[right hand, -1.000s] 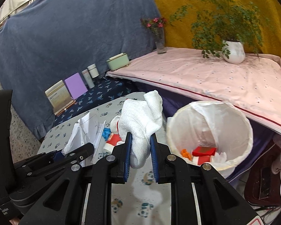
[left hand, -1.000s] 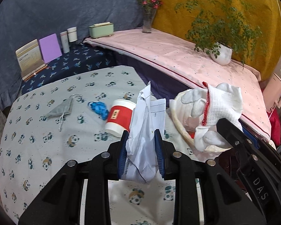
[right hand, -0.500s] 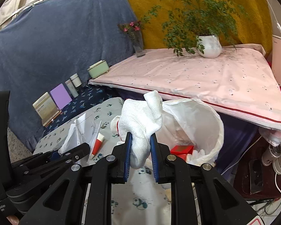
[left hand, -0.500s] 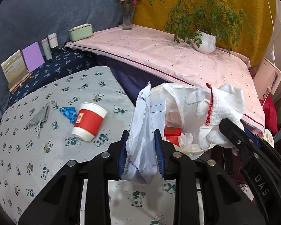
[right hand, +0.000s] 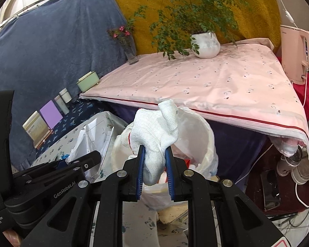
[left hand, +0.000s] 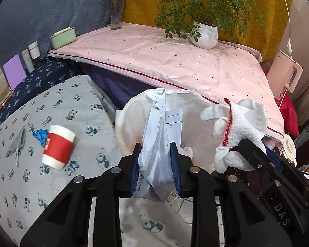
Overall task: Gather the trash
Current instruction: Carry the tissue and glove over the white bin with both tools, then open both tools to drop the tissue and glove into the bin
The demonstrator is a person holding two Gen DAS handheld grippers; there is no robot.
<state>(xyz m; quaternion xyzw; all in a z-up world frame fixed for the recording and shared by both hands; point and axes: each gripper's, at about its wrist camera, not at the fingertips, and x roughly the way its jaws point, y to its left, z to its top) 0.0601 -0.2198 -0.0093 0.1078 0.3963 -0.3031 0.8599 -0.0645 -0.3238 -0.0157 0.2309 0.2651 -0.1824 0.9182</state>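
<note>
Both grippers are loaded and both point toward the bin [left hand: 131,111], the white-lined basket that stands off the edge of the panda-print table [left hand: 51,185], between it and the pink-covered bed [left hand: 175,65]. The left gripper [left hand: 155,169] has its blue pads pinched narrow on a crumpled paper [left hand: 160,144]; the sheet stands upright out of the jaws, its long axis running up and away from the fingers, and seen from the left wrist its top half lies right across the bin's mouth. The right gripper [right hand: 154,171] is clamped just as tightly on a white glove [right hand: 156,135] with a red cuff, bunched and standing up out of the pads; from the right wrist the bin [right hand: 208,135] opens just beyond and below it, with some red and white scraps already inside. The two grippers ride side by side, close but apart, the glove to the right of the paper. To my eye the right one is a shade nearer the middle of the opening and the left sits nearer the table-side rim, though the fisheye makes that hard to call. What matters next is that each load hangs over the liner and not the rim before the jaws part; the paper's lower end sticks out beneath the pads and could catch the edge. A red cup [left hand: 57,148], a blue scrap [left hand: 40,134] and a grey mask [left hand: 18,143] lie on the table, well apart from both hands.
</note>
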